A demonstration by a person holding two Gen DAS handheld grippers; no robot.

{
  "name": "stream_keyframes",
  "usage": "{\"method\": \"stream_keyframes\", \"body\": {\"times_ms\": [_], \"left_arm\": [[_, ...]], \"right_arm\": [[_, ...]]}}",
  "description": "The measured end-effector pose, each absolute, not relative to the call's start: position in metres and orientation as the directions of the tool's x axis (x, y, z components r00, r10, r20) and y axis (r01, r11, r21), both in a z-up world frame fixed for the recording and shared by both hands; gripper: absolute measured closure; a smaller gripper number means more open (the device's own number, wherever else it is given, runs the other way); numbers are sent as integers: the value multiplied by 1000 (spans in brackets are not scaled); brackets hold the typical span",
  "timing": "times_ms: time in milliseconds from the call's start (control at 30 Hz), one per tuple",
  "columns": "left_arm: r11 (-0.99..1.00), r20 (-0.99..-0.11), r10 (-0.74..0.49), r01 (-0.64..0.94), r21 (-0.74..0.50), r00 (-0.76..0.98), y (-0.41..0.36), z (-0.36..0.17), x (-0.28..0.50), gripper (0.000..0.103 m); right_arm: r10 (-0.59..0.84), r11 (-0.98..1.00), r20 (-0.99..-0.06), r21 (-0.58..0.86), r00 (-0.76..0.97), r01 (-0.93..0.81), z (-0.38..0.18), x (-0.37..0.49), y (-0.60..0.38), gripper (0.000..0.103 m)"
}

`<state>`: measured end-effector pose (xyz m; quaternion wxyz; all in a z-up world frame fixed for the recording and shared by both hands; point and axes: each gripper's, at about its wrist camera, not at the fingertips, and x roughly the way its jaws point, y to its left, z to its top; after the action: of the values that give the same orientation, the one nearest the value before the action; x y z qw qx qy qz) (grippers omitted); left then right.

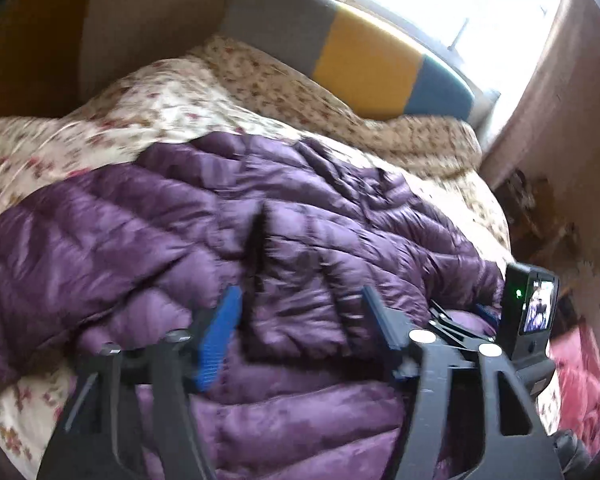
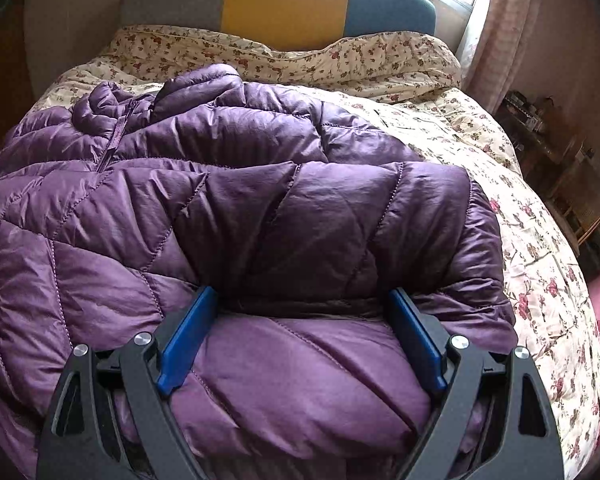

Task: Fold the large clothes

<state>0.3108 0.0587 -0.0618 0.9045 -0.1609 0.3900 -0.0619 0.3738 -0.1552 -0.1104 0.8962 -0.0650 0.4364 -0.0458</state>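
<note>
Floral bedding (image 2: 480,152) fills the frame, a grey, yellow and teal headboard (image 2: 284,4) at upper centre. Across it lies my purple quilted puffer jacket (image 2: 260,200), partly folded. My left gripper (image 1: 296,320) stands parted over its folded panel, gripping nothing. My right gripper (image 2: 300,320) is spread wide, straddling a puffy fold. I judge that next it should clamp that fold and carry it across.

Left gripper (image 1: 300,300) angled downward, jaws parted about halfway, nothing pinched between its blue pads (image 1: 216,344), view blurred, right gripper (image 2: 300,300) angled downward, jaws spread wide, pads (image 2: 186,332) astride a puffed fold
</note>
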Motion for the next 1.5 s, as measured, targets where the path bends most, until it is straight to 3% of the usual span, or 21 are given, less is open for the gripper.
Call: {"method": "stream_keyframes", "body": {"times_ms": [167,400,500,567,733,767,1067,1267,1433,1500], "left_arm": [[971,-787,-140,-71,-227,600,47,-98,343,61],[957,-768,-165,-89,-277,619,64,-114,339,61],[939,-764,-196,-108,-328,614,75,-105,321,55],[916,-746,-212,-138,-378,632,90,-95,297,39],[868,-719,-166,-246,-431,675,138,-77,220,37],[850,-720,-148,-286,-443,678,152,-76,202,31],[479,-716,44,-643,-597,697,294,-93,23,29],[221,-651,71,-649,-728,755,335,-105,-23,29],[106,-640,109,-649,-753,761,347,-109,-17,29],[106,-653,125,-664,-740,747,352,-110,-16,42]], "right_arm": [[-136,988,-776,-153,616,25,-111,374,-155,16],[-142,987,-773,-161,618,26,-109,375,-154,16],[-146,986,-772,-166,619,26,-109,375,-153,16],[-146,986,-772,-165,619,26,-109,374,-154,16],[-151,985,-769,-172,621,27,-109,374,-154,16],[-153,984,-768,-173,622,28,-108,375,-155,16],[-154,984,-764,-173,627,30,-107,374,-157,15],[-158,983,-762,-179,628,30,-107,372,-157,15],[-156,984,-762,-178,629,28,-108,372,-157,15],[-157,983,-762,-179,629,28,-108,372,-158,14]]}}
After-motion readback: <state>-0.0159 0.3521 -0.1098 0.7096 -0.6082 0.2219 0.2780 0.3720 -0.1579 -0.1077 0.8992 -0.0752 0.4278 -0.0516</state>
